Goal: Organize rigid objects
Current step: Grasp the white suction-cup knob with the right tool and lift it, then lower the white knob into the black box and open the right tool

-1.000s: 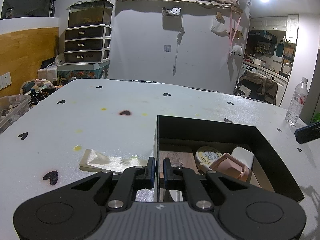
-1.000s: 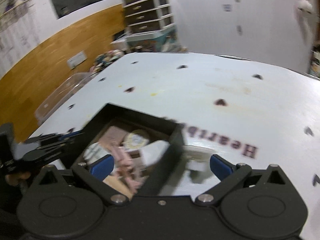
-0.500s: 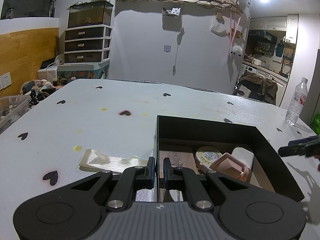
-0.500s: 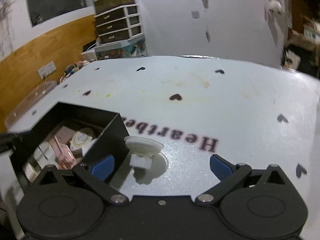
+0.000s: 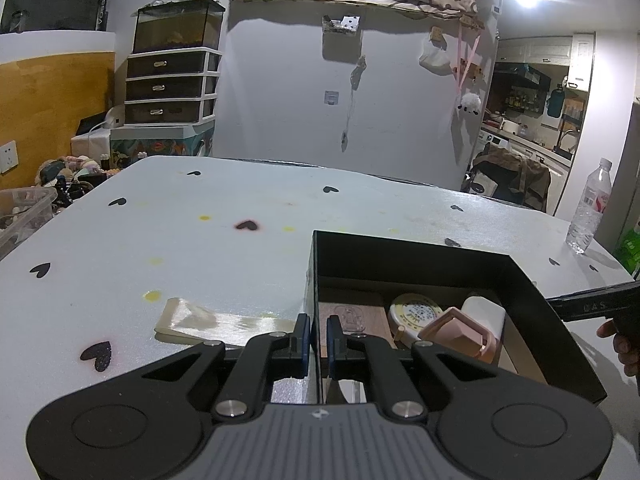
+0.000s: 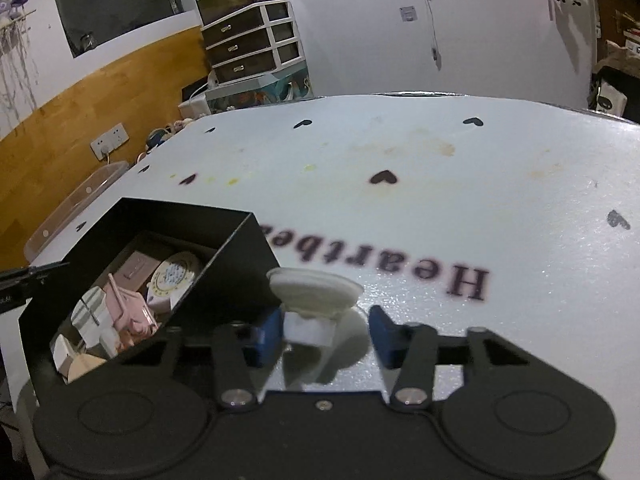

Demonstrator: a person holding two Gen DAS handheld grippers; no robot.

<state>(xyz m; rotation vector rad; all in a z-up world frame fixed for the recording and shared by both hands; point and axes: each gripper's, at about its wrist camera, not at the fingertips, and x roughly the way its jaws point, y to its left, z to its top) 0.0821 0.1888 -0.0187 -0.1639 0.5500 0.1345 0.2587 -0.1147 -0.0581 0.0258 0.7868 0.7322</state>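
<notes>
The white tabletop [image 6: 440, 184] carried a black box [image 5: 408, 256], its near corner hidden behind the left gripper [image 5: 318, 338], whose jaws clamped the box wall. The right gripper [image 6: 324, 332] stood with jaws apart around a white suction-cup hook [image 6: 314, 292], its base blurred.

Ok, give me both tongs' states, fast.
Left tongs: shut on the box wall.
Right tongs: open around the white piece, not gripping yet.
</notes>
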